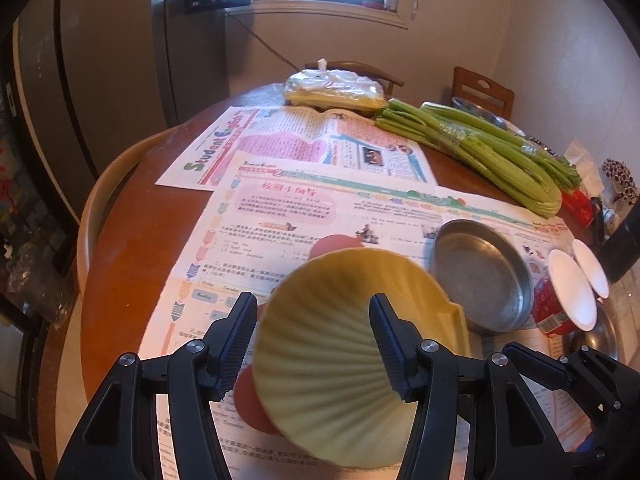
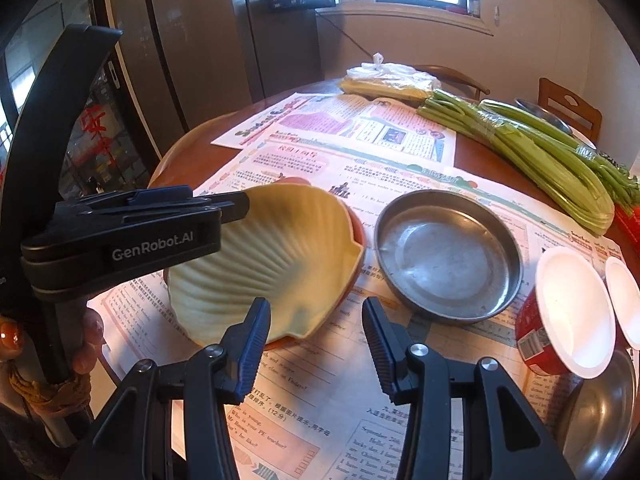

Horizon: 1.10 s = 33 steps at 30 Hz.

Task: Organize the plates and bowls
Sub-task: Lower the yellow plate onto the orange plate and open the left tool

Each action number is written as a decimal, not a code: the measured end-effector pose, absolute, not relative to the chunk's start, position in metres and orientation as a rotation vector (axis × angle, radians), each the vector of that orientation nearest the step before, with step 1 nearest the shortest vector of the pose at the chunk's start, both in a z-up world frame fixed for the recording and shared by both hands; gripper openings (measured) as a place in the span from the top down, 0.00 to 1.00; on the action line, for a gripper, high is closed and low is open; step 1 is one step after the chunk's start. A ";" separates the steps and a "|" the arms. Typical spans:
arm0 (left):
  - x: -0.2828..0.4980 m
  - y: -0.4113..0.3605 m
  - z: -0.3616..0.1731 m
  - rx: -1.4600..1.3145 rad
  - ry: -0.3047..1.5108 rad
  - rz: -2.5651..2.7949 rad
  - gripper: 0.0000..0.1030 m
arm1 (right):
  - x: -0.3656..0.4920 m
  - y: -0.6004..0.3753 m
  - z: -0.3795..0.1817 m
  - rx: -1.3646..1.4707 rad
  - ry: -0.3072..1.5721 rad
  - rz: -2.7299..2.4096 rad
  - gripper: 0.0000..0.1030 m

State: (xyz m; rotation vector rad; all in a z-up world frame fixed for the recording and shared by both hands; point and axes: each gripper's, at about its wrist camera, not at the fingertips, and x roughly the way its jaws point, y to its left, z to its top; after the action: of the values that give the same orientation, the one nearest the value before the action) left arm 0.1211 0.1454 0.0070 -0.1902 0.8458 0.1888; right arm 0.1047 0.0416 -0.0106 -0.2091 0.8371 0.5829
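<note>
My counter [image 1: 132, 248] is round and brown, covered with newspaper sheets [image 1: 304, 200]. A long celery bunch [image 1: 480, 152] lies at the far right, with a plastic bag [image 1: 332, 90] of something yellow beyond it, near the far edge.

The yellow shell-shaped bowl [image 1: 340, 360] is tilted and lifted off a red plate [image 2: 358, 228] that sits on the paper; the plate pokes out around its rim. My left claw [image 1: 314, 344] is clamped on the bowl's near rim, one finger inside and one outside.

Just right of the bowl a round metal pan [image 2: 448, 256] rests flat on the paper, empty, close to the bowl; I can't tell if they touch. Right of the pan a red cup with a white lid [image 2: 568, 316] lies on its side, a second white lid [image 2: 624, 304] just beside it.

My right claw [image 2: 316, 344] hangs over the paper in front of the bowl and pan, fingers only narrowly apart, gripping nothing.
</note>
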 end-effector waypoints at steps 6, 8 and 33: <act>0.123 0.130 0.014 -0.175 0.836 0.169 0.41 | 0.106 0.021 -0.005 -0.163 0.827 0.562 0.53; 0.125 0.122 0.016 -0.168 0.837 0.158 0.41 | 0.108 0.013 -0.004 -0.146 0.825 0.552 0.53; 0.169 0.054 0.020 -0.055 0.875 0.041 0.41 | 0.134 -0.061 -0.009 0.037 0.883 0.441 0.53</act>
State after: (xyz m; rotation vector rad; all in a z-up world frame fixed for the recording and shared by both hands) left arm 0.1689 0.0541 0.0200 -0.0551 0.8751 0.0410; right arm 0.1341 -0.0611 -0.0088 0.0372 0.8826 0.4415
